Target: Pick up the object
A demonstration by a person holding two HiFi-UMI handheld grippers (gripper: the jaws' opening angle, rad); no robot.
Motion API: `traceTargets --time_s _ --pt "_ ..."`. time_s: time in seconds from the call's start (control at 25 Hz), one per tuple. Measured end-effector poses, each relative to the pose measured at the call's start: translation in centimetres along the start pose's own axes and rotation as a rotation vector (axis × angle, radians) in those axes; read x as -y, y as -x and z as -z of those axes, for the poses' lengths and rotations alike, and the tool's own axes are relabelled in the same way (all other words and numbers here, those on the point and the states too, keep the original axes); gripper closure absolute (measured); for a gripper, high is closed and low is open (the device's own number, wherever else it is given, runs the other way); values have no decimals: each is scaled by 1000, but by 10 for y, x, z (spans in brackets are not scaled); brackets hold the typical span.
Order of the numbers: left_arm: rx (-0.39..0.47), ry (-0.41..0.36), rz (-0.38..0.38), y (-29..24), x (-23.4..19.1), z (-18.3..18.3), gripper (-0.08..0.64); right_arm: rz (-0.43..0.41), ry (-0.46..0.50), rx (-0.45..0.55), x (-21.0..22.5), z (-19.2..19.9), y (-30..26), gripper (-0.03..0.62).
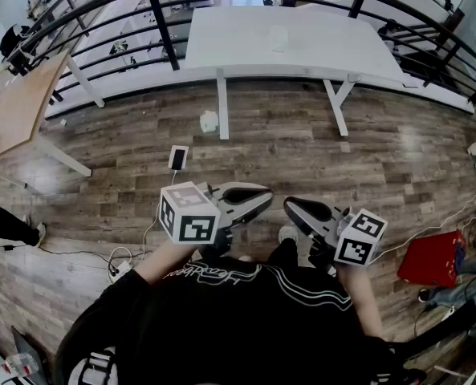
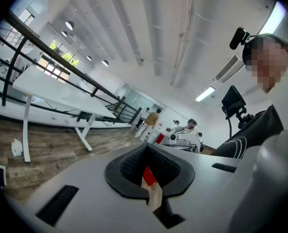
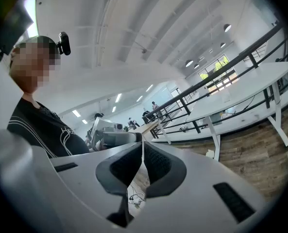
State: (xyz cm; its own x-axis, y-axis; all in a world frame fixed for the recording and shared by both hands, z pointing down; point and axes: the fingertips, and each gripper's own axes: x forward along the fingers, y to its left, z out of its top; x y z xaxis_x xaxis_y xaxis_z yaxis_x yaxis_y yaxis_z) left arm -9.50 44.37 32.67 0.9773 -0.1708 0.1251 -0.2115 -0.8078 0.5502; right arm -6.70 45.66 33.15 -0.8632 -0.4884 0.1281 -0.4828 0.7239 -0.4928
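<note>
Nothing is in hand yet, and which thing is meant is a judgement. The likeliest is the small pale object [image 1: 279, 38] standing alone near the middle of the white counter [image 1: 221, 54], well apart from both grippers. It is too small to make out; it looks like a cup or small tub. If so, it is probably light, stiff enough for a gentle squeeze, perhaps thin-walled and smooth. Taking it across its sides at about mid-height, with fingers level, seems safest.

Counted from the left:
- One phone [image 1: 177, 157] lies on the floor on a cable.
- One white object [image 1: 209, 123] sits on the floor just beside the counter's left leg.
- One left gripper [image 1: 262, 197] is held close to the body, its fingers together on nothing. The red seen behind them is probably the bag.
- One pale object is on the counter.
- One right gripper [image 1: 295, 208] has its fingers closed and empty.
- One red bag [image 1: 430, 259] is on the floor at the far right.
</note>
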Motion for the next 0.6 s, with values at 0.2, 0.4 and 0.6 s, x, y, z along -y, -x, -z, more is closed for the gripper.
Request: traceTargets --time_s 0.2,0.4,0.6 --pt "1 1 -2 -5 -2 -2 554 -2 -2 -2 5 -1 1 569" --pt "-4 1 5 -8 -2 -3 554 11 -7 7 8 -2 4 569" --pt "2 -2 13 -11 1 -4 554 33 -16 25 11 -4 10 569"
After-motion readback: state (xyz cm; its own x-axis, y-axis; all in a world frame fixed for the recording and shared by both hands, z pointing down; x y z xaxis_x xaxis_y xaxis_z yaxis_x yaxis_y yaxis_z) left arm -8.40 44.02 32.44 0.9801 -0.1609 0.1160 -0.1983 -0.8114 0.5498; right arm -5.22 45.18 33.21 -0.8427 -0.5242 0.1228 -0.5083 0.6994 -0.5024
